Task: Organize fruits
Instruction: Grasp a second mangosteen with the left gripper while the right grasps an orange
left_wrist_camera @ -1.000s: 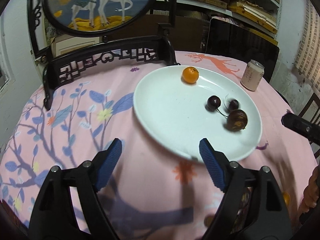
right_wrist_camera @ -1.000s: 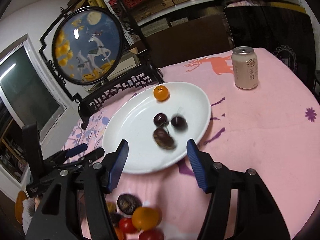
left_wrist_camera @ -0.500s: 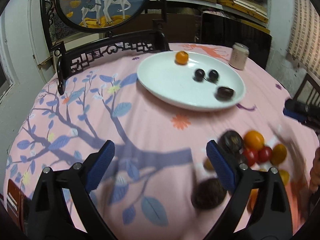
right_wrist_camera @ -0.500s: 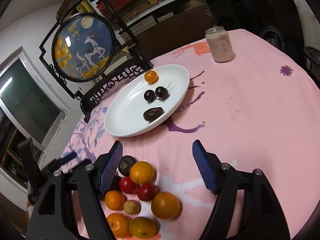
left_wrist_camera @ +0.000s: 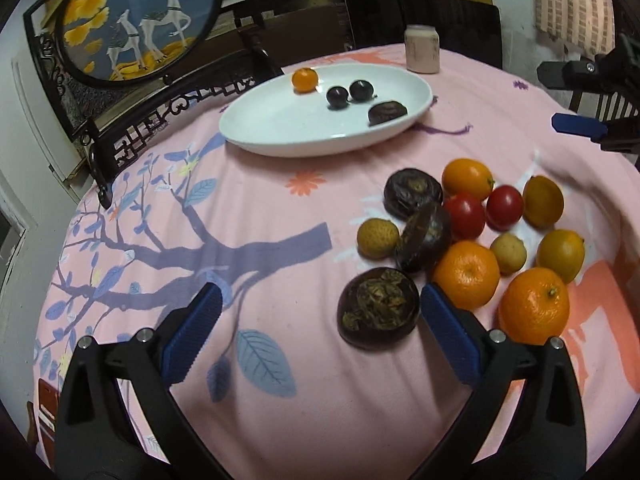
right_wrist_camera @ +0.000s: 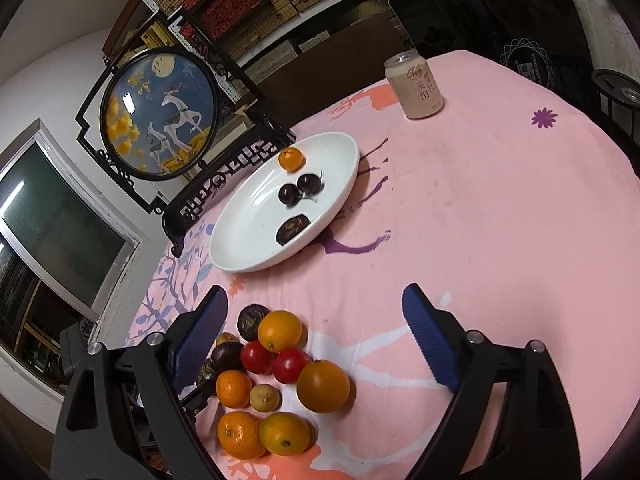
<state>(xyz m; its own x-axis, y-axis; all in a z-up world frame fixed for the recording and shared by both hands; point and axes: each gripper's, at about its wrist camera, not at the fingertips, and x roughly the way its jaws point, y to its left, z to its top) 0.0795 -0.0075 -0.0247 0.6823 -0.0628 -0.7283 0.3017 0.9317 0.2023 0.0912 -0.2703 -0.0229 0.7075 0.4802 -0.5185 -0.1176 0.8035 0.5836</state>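
Our left claw (left_wrist_camera: 318,312) was spread wide and held nothing, hovering low over the pink flowered cloth of the bench (left_wrist_camera: 260,208). A dark halved fruit (left_wrist_camera: 378,308) lay on the cloth just inside the claw's right finger, near the blue pad (left_wrist_camera: 448,332). Beyond it sat the loose heap of fruit: a second dark fruit (left_wrist_camera: 424,236) leaning against a third (left_wrist_camera: 412,192), a small tan fruit (left_wrist_camera: 377,237) beside them, two red tomatoes (left_wrist_camera: 464,214), and several oranges, the nearest orange (left_wrist_camera: 536,306) just to the right of the claw. Farther back stood the white plate (left_wrist_camera: 280,128), well apart from the heap, with a small orange (left_wrist_camera: 305,79), two dark cherries (left_wrist_camera: 338,97) and a dark fruit piece (left_wrist_camera: 387,112) on it. A drink can (left_wrist_camera: 422,50) stood behind the plate.

Our right claw (right_wrist_camera: 314,338) was also spread wide and empty. The same heap (right_wrist_camera: 280,364) lay between its fingers, toward the left finger, with one large orange (right_wrist_camera: 323,386) nearest the middle. The plate (right_wrist_camera: 240,248) lay ahead and to the left, the can (right_wrist_camera: 416,88) farther off. A round deer screen (right_wrist_camera: 158,112) in a black frame stood at the bench's far left edge.
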